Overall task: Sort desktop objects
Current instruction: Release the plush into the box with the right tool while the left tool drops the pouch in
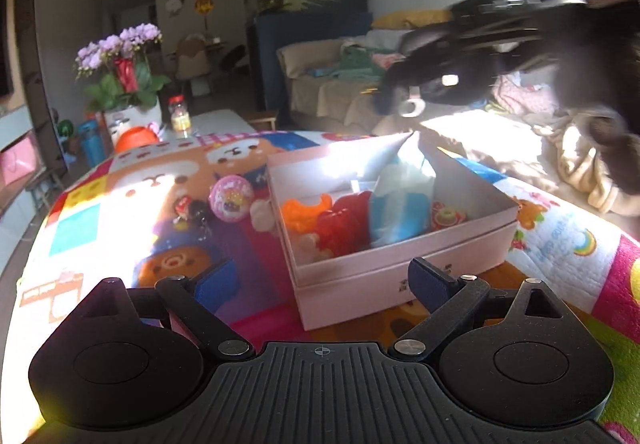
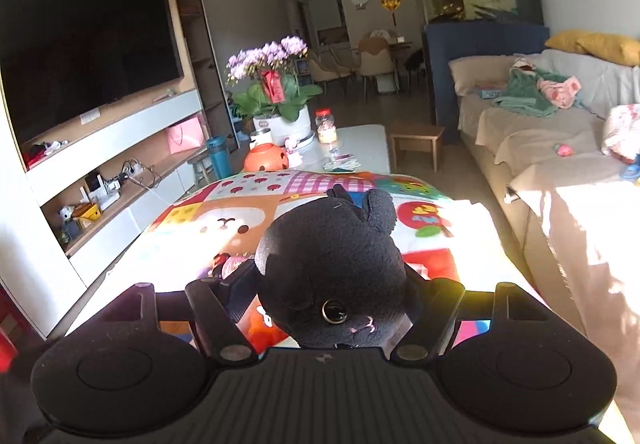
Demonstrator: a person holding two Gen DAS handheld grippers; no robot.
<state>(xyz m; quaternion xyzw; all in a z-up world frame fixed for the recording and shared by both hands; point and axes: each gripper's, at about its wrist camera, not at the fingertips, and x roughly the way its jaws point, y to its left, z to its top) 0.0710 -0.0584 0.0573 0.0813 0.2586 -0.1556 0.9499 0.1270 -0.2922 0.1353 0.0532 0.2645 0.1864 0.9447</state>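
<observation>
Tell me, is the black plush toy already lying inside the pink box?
No, the black plush toy is held between the right gripper's fingers, above the table, not in the pink box.

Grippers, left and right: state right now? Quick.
Left gripper: open, holding nothing, hovering near the pink box.
Right gripper: closed on the black plush toy, held above the table.

The left black two-finger gripper with blue pads (image 1: pixel 324 280) sits low with its fingers spread wide, nothing between them. The right black two-finger gripper (image 2: pixel 332 284) is up in the air, fingers clamped on a black plush toy (image 2: pixel 332 268).
</observation>
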